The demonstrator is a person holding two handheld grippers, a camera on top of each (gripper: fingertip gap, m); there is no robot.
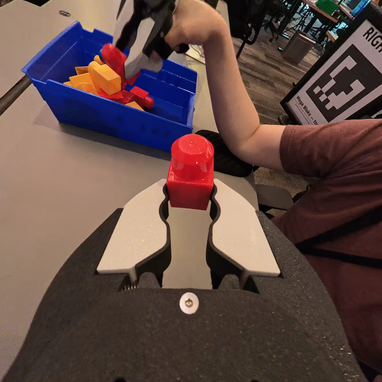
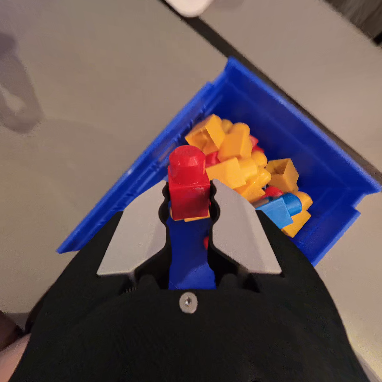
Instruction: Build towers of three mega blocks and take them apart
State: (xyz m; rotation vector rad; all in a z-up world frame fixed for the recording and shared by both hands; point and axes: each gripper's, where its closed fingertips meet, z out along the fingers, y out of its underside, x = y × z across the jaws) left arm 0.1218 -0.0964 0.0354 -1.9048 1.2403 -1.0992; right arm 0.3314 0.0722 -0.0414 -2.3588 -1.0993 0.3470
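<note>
The left hand-held gripper is closed on a single red block, stud up. Both dark pads press against the block's square sides, and it hangs above the grey desk, close to the desk's near edge. Just beyond it, at that same edge, lies a black textured pad.

Further in on the desk stands a blue bin. In it lies a heap of orange blocks with some red ones mixed in, and one blue block on the side of the heap towards the bin's open end. The heap fills one end of the bin; the other end shows bare blue floor.

The right hand-held gripper hangs over the bin and is clamped on a second red block, one pad against each flat side, stud pointing away from the gripper's body. From the left wrist view that block sits above the heap, clear of the bin's rim, though the view there is blurred. The person's bare forearm reaches from a dark red sleeve up to that gripper.

Off the desk's edge, a framed black-and-white marker sign leans over the carpeted floor.
</note>
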